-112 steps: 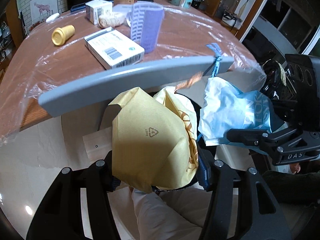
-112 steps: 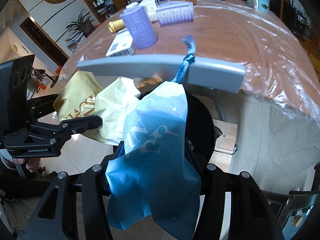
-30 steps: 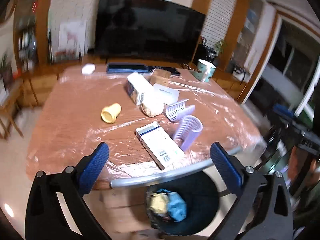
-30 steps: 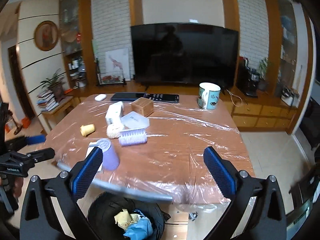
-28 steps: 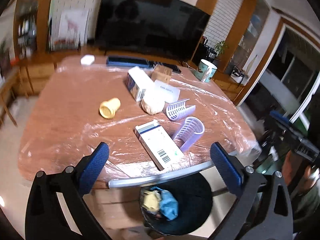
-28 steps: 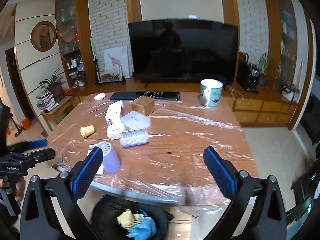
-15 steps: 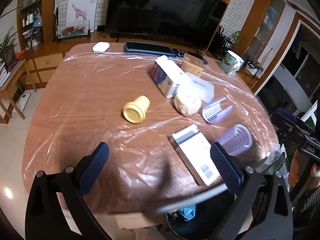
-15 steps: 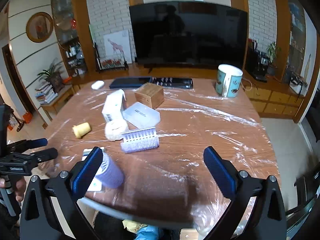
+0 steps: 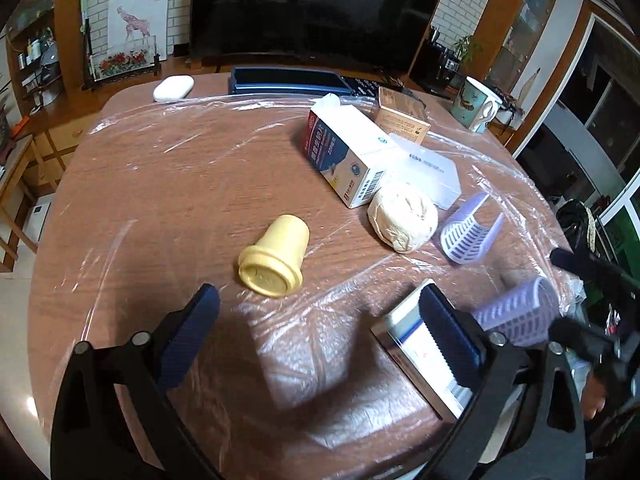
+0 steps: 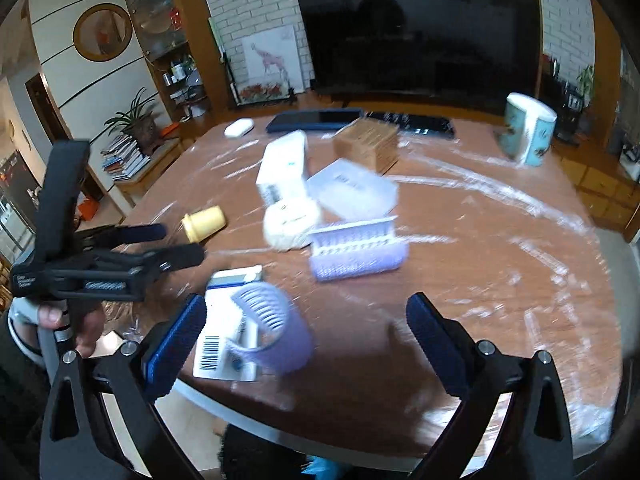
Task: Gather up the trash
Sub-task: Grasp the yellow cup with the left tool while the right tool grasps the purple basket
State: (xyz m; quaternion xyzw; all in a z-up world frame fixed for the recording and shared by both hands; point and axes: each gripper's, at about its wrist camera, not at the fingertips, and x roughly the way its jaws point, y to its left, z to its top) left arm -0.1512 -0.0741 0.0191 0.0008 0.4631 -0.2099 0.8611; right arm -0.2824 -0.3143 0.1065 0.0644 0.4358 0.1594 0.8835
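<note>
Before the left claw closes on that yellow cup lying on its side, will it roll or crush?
The yellow cup lies on its side and tapers, so a nudge would probably roll it in an arc. It looks like thin hollow plastic, likely light. The plastic film under it may let it skid.

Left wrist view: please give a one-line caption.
Open left gripper above yellow plastic cup lying on its side on film-covered wooden table.

The left claw (image 9: 320, 320) gapes empty above the yellow cup (image 9: 276, 256), lying apparently on its side.
</note>
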